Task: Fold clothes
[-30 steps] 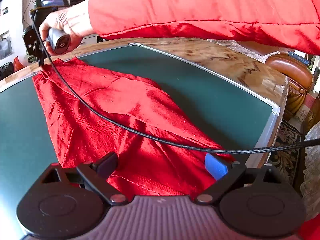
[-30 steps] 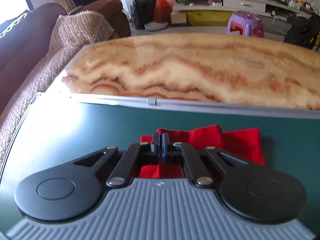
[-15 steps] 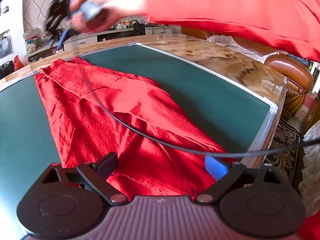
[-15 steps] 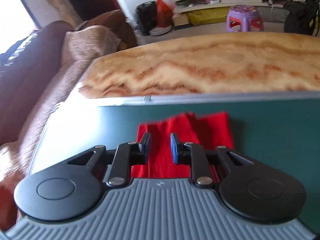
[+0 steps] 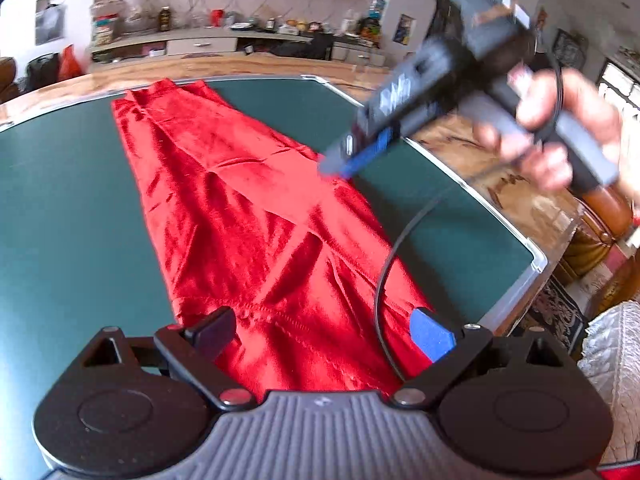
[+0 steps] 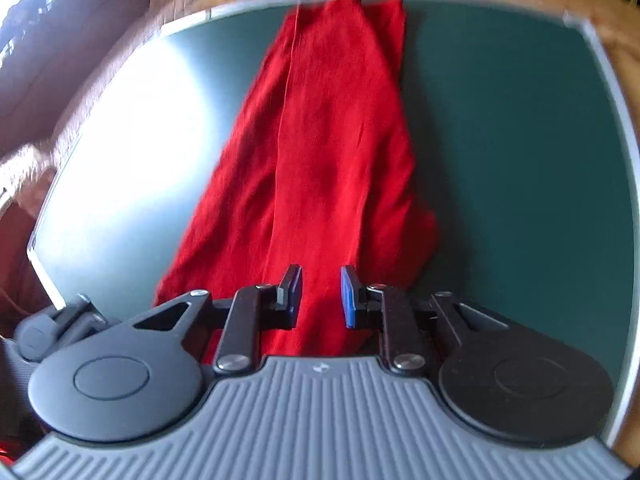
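Observation:
A red garment (image 5: 248,208) lies folded lengthwise in a long strip on the green mat (image 5: 68,208); it also shows in the right wrist view (image 6: 332,152). My left gripper (image 5: 320,332) is wide open and empty, hovering over the garment's near hem. My right gripper (image 6: 320,296) is open and empty, raised above the garment's near end. In the left wrist view the right gripper (image 5: 340,160) appears blurred in the air above the garment's right edge, held by a hand (image 5: 560,136).
The green mat (image 6: 520,160) lies on a marble table (image 5: 500,176). A black cable (image 5: 384,280) hangs across the garment. A brown sofa (image 6: 80,40) and a leather chair (image 5: 608,216) stand beside the table. A cluttered shelf (image 5: 200,36) is behind.
My right gripper let go of the garment's far end, opened, lifted and swung back toward the near end. The left gripper stayed open over the hem.

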The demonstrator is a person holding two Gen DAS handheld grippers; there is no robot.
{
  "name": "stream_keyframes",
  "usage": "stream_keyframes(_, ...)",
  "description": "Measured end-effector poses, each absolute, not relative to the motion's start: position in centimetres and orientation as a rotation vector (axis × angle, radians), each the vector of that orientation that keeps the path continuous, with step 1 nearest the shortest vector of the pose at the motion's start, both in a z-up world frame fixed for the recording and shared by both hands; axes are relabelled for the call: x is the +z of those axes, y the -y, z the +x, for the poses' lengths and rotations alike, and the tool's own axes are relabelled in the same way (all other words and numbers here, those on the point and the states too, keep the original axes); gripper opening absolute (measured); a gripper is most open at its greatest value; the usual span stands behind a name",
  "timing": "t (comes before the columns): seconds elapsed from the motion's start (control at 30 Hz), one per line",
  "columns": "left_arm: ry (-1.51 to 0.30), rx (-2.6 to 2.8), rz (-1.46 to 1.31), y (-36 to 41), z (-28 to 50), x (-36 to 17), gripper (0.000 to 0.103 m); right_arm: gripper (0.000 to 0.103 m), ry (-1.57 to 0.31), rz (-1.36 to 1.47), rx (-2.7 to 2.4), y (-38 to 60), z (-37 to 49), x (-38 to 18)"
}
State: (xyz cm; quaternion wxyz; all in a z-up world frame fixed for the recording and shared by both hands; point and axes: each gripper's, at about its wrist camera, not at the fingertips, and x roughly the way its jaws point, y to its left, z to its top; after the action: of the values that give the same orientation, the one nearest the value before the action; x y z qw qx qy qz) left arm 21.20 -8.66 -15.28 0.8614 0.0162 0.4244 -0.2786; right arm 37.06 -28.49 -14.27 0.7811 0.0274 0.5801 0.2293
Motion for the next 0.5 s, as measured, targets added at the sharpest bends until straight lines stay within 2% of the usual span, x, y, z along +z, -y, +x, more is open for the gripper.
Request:
stream_keyframes(0.1,-0.936,-0.526,0.051,8.5,20.2,-15.5,0.097,0.026,-1.246,0.043,0.496,27.6,35.7,-15.6)
stream_keyframes(0.3,-1.028,-0.365,0.014,6.3,19.2,-14.0,0.097,0.026,-1.282,-0.057,0.320,25.6,32.6,-12.6)
stream_keyframes(0.5,-0.995,-0.259,-0.051,3.6,17.2,-9.2,0.097,0.026,-1.035,-0.295,0.172,22.9,23.8,-5.6)
